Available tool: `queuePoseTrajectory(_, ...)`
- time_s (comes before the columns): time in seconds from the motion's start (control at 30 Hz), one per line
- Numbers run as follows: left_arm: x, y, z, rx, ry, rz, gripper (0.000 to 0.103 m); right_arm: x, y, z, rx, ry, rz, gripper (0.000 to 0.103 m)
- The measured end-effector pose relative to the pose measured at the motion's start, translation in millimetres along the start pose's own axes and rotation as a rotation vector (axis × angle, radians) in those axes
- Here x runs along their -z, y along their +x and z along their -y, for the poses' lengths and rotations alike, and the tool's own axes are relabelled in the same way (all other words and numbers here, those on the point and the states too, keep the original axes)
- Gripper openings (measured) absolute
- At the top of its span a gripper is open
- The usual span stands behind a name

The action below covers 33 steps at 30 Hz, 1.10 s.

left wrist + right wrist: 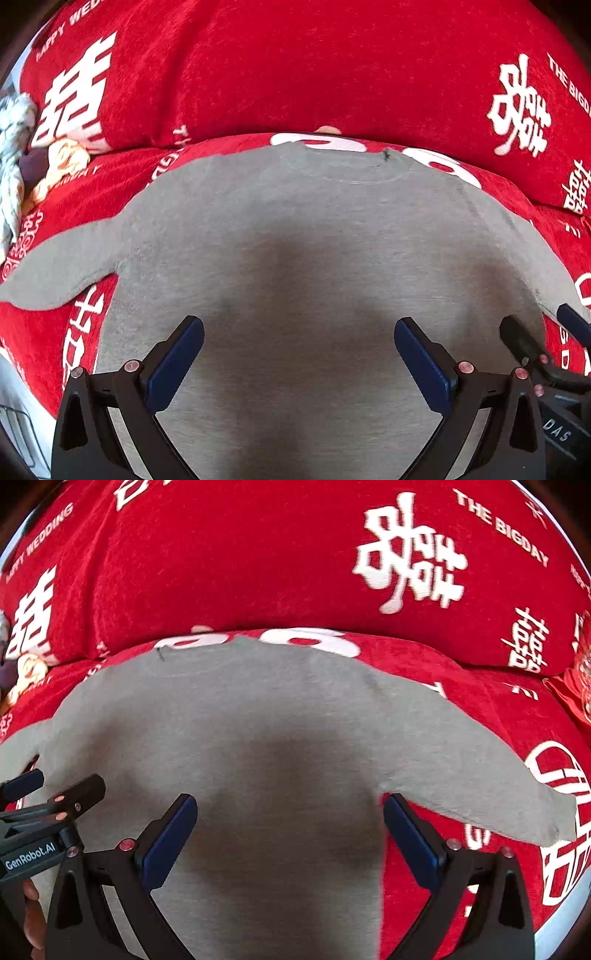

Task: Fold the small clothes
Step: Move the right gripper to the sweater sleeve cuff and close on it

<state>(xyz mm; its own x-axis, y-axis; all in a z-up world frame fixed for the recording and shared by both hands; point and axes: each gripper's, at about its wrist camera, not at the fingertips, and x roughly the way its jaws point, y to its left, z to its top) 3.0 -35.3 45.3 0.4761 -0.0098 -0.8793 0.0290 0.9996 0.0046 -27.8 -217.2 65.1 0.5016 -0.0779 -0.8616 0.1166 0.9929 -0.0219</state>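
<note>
Left gripper [299, 336]: jaws spread wide, nothing between them, poised over the middle of the shirt's body.
Right gripper [290, 812]: just as wide, empty, above the shirt's right side seam, close beside the other gripper.
Grey long-sleeved shirt [295, 229]: lay flat on the red cover, neckline toward the far edge, both sleeves spread outward.
Red cover [122, 192]: white characters and lettering.
Red cushion [295, 66]: along the far edge.
Crumpled clothes [22, 147]: far left corner.
</note>
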Motion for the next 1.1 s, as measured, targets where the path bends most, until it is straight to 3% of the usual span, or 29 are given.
queuePoseTrajectory(1.1,-3,-22,150,0.008,0.248,0.045,0.103,27,-9,153,0.067,0.230,0.027,0.101)
